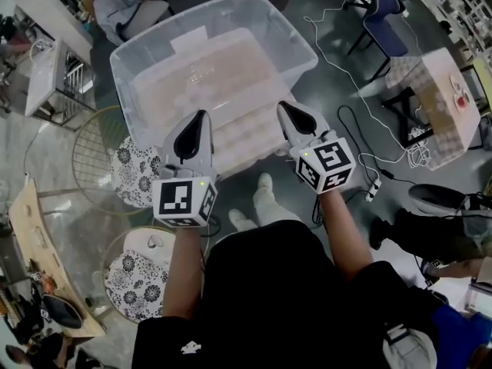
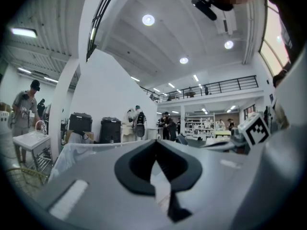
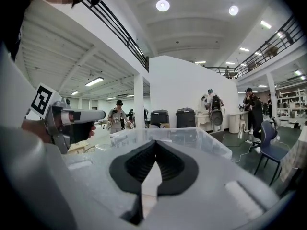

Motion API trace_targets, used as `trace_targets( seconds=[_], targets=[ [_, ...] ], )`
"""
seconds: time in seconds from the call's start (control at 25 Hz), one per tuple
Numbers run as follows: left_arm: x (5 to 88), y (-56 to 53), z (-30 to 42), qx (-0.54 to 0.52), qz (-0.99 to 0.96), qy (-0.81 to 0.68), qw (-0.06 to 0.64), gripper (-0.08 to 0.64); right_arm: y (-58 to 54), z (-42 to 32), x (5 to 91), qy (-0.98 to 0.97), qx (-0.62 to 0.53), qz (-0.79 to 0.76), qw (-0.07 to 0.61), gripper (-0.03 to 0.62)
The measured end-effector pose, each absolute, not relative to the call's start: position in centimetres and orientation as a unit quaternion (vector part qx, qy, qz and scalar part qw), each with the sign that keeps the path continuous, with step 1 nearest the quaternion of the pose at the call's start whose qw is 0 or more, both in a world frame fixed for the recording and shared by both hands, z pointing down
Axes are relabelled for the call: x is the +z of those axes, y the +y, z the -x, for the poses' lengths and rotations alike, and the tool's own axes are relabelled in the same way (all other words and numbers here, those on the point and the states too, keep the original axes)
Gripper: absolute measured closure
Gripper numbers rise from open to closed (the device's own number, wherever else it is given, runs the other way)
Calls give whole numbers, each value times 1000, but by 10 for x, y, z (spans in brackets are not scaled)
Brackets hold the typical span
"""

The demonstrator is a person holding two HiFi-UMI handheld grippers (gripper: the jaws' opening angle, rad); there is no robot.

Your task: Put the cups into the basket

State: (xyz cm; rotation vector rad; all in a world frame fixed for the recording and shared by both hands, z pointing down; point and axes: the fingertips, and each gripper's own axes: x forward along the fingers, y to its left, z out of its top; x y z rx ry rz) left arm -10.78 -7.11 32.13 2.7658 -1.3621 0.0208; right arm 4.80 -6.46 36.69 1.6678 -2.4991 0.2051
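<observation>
Above the grey hall floor (image 1: 430,183), left tool (image 1: 202,117) and right tool (image 1: 284,108) hover clenched, empty, over the clear bin (image 1: 301,48) of pale cups (image 1: 231,133), probably light and crushable, best pinched at the rim.

Clear plastic storage bin (image 1: 296,48): one, upper centre
Round wire baskets, floral-lined: two, upper basket (image 1: 84,148), lower basket (image 1: 127,238)
Grey marker-cube grippers: two, left gripper (image 1: 202,116), right gripper (image 1: 283,107)
Pale cups (image 1: 234,133): uncountable
</observation>
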Motion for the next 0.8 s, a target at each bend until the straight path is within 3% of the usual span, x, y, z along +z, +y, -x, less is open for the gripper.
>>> trace_targets(
  seconds=[0.8],
  targets=[
    [352, -152, 33, 56, -898, -434, 37, 555, -113, -118, 586, -806, 199, -496, 254, 591]
  ],
)
